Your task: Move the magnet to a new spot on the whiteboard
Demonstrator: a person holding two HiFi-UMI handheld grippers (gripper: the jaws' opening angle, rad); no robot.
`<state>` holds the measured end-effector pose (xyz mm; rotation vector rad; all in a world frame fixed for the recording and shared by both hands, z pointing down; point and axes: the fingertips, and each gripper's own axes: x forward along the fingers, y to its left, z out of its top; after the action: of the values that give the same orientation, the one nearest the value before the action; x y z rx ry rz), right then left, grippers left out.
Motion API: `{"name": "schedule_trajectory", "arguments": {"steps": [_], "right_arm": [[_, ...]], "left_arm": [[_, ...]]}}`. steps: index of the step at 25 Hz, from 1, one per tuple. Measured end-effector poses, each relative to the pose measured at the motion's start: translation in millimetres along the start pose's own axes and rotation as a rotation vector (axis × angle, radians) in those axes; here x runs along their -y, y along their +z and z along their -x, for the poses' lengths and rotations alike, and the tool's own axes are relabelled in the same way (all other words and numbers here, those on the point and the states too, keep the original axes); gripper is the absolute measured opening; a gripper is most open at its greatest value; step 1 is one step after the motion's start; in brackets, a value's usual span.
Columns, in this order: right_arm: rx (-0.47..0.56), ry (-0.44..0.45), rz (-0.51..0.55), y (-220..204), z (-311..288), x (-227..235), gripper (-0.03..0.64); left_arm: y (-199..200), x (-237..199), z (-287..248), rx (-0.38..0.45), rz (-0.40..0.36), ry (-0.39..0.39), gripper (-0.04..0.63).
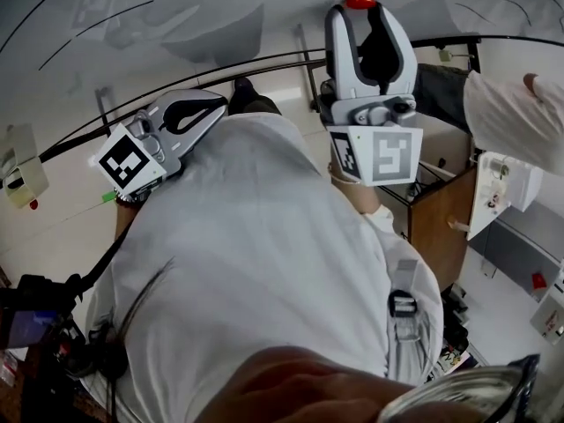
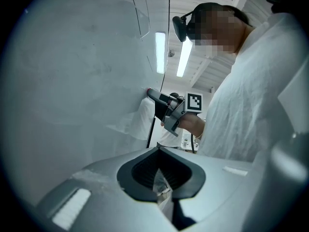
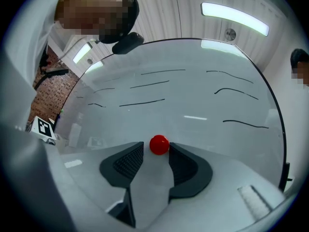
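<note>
A small round red magnet [image 3: 159,144] sits against the whiteboard [image 3: 193,95], which carries several black pen strokes. My right gripper [image 3: 157,146] is raised to the board and shut on the magnet, whose sides lie between the two dark pads. In the head view the magnet [image 1: 359,1] shows at the tip of the right gripper [image 1: 361,9], against the whiteboard [image 1: 220,16]. My left gripper [image 1: 222,104] hangs lower, close to my chest, shut with nothing in it. In its own view the left gripper [image 2: 158,149] points along the whiteboard [image 2: 72,81] toward my right hand.
A wooden cabinet [image 1: 441,218] stands at the right below the board. Another person's white sleeve [image 1: 502,113] reaches in from the right. A white holder [image 1: 22,174] hangs at the far left. Dark equipment [image 1: 35,315] lies at the lower left.
</note>
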<state>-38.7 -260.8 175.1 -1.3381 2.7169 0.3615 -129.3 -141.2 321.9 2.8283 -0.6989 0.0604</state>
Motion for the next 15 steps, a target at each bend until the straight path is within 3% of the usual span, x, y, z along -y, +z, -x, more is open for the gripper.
{"name": "schedule_trajectory", "arguments": {"steps": [6,11,15], "right_arm": [[-0.148,-0.035,-0.107,-40,25,-1,0.193],[-0.242,-0.043,-0.152,-54,87,-6,0.193],[-0.284,0.037,-0.279,-66,138,-4,0.193]], "left_arm": [[-16,12,2,-0.032,0.047,-0.031,0.000],[-14,18,0,-0.005,0.083,0.025,0.000],[-20,54,-12,0.002,0.091,0.083,0.000]]}}
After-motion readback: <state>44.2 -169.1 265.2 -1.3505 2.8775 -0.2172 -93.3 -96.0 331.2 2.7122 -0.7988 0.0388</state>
